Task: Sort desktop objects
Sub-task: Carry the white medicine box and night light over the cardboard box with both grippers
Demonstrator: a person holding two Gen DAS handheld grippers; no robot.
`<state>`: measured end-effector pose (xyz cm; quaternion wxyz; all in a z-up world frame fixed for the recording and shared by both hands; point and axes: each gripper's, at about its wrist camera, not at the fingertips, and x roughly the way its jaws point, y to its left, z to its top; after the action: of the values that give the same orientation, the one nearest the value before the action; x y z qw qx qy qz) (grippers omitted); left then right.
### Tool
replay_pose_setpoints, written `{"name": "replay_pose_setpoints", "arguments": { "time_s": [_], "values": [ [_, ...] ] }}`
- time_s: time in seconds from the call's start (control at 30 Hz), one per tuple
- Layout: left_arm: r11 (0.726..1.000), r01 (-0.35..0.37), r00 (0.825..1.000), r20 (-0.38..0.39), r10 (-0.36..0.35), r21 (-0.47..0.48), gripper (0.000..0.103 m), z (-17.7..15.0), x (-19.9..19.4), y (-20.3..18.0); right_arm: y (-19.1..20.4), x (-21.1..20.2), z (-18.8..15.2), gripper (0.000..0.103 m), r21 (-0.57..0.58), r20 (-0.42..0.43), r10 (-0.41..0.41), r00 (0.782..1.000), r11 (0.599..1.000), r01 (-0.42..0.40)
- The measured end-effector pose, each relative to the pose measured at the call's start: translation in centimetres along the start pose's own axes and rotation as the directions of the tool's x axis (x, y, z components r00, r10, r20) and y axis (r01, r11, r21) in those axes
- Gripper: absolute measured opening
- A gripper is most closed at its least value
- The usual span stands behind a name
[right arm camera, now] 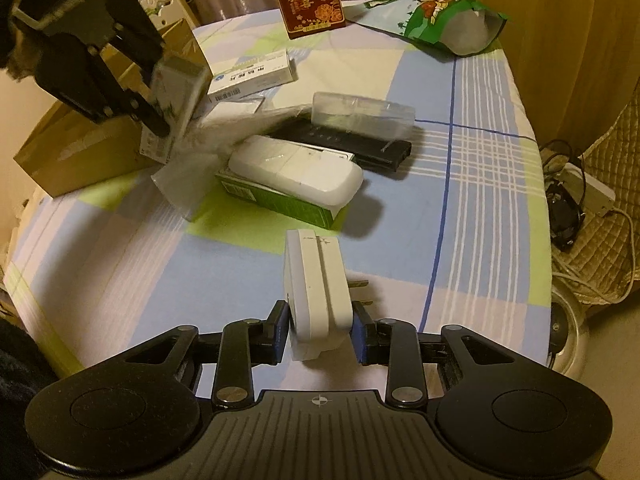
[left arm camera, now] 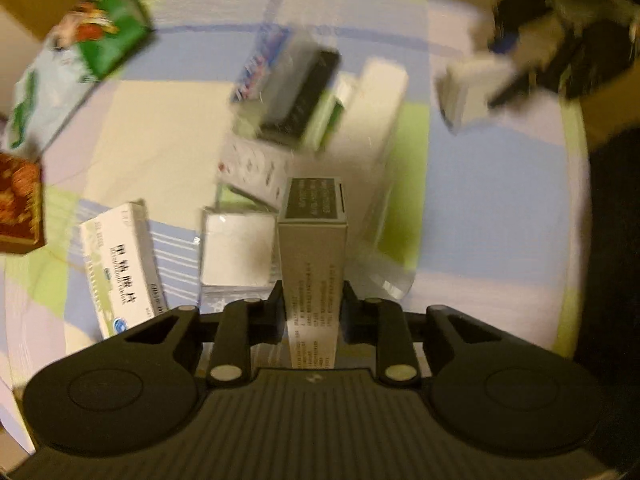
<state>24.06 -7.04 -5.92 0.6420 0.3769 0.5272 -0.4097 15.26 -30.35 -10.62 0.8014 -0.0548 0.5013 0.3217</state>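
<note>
The slim grey carton (left arm camera: 312,256) is standing clamped between the left gripper (left arm camera: 311,312) jaws, its long axis running straight out along the fingers, above the clutter on the checked tablecloth (left arm camera: 492,200). The right gripper (right arm camera: 320,332) is pinching a white plug adapter (right arm camera: 316,280), prongs facing right. Each of the 2 hands is already loaded, so the coming move is probably a carry to a sorting spot; the brown paper bag (right arm camera: 80,152) is lying nearest the left hand.
</note>
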Motion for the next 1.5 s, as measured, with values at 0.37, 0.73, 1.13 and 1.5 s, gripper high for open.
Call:
{"name": "replay_pose_setpoints", "arguments": {
  "time_s": [0.37,0.73,1.13,1.5],
  "values": [
    [0.902,0.039,0.975,0.214,0.06,-0.43,0.022,-4.2,-8.2,-0.4,0.8,-1.3,2.1,0.031,-0.008,0.047,0.04,0.998,0.999,-0.04],
    [0.631,-0.008,0.93,0.226,0.29,-0.776,0.022,-18.2,-17.0,1.3,6.1,-2.7,7.8,0.031,-0.102,0.155,0.089,0.984,0.992,-0.074],
    [0.402,0.018,0.935,0.158,0.317,-0.915,0.022,-30.8,-19.1,7.5,16.8,-1.4,16.4,0.031,-0.212,0.294,0.22,0.93,0.964,-0.161],
    [0.295,0.002,0.989,0.046,0.14,-0.955,0.022,-35.3,-11.1,11.5,24.0,5.1,22.3,0.031,-0.288,0.23,0.263,0.937,0.938,-0.192]
  ]
}}
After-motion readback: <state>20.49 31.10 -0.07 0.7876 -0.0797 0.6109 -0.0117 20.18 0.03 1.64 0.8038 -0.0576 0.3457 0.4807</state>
